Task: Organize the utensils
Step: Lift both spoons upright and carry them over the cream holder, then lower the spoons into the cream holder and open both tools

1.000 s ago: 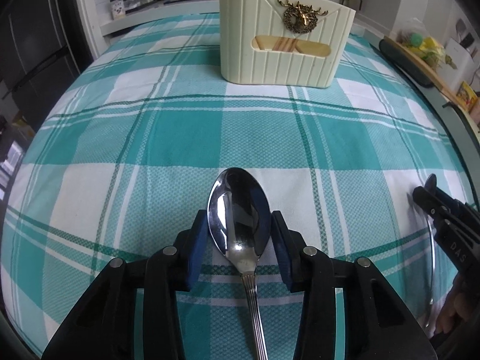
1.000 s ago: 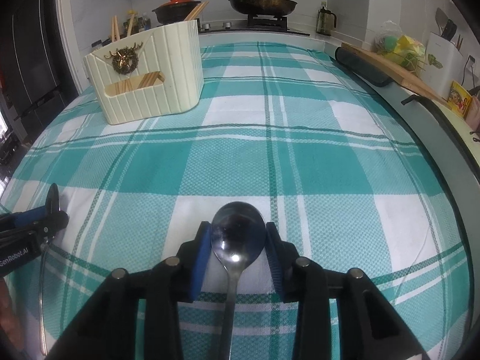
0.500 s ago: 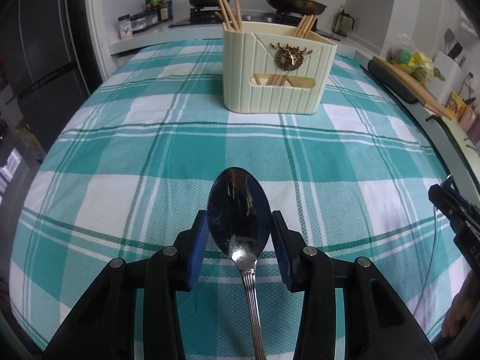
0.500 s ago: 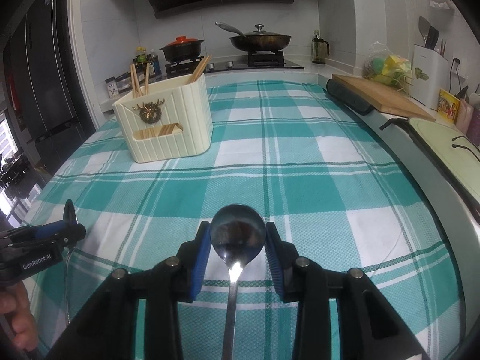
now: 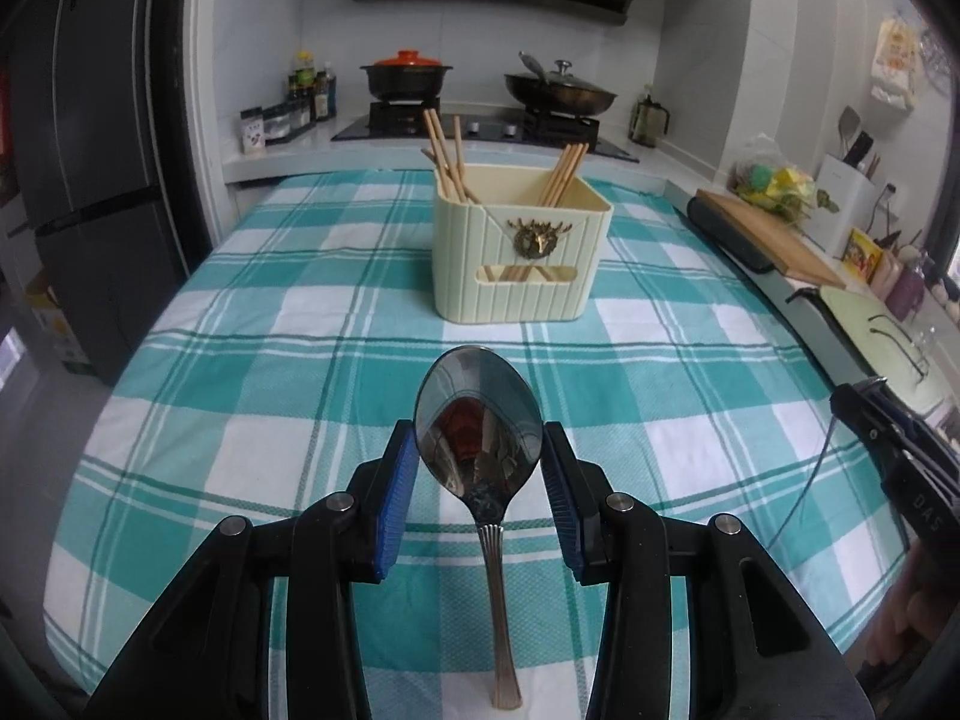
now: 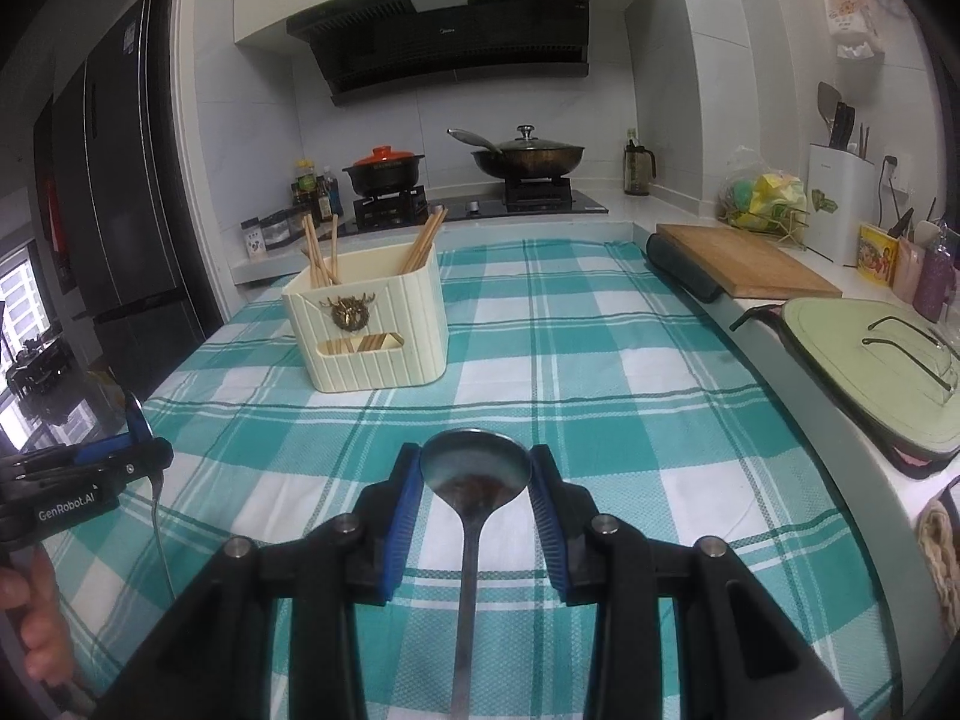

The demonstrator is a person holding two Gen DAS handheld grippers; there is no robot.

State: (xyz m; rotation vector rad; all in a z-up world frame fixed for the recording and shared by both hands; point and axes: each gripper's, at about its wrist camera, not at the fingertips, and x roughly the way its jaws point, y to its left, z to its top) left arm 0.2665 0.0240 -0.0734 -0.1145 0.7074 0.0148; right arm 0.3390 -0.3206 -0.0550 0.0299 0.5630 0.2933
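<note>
My left gripper (image 5: 479,450) is shut on a steel spoon (image 5: 480,432), bowl forward, held above the teal checked tablecloth (image 5: 300,372). My right gripper (image 6: 475,480) is shut on a second steel spoon (image 6: 475,468), also held above the cloth. A cream utensil holder (image 5: 521,252) with a gold stag emblem stands ahead at the table's far middle, with wooden chopsticks (image 5: 447,159) in its back corners. The holder also shows in the right wrist view (image 6: 369,327), far left. The left gripper (image 6: 90,468) appears at the left edge there; the right gripper (image 5: 900,450) at the right edge of the left wrist view.
A stove with a red-lidded pot (image 6: 384,171) and a wok (image 6: 528,156) lies beyond the table. A wooden cutting board (image 6: 744,264) and a green lid (image 6: 888,372) sit on the counter to the right. A dark fridge (image 5: 78,180) stands left.
Both grippers have risen and pulled back from the table with their spoons, so the holder looks smaller and farther. The grips have not changed.
</note>
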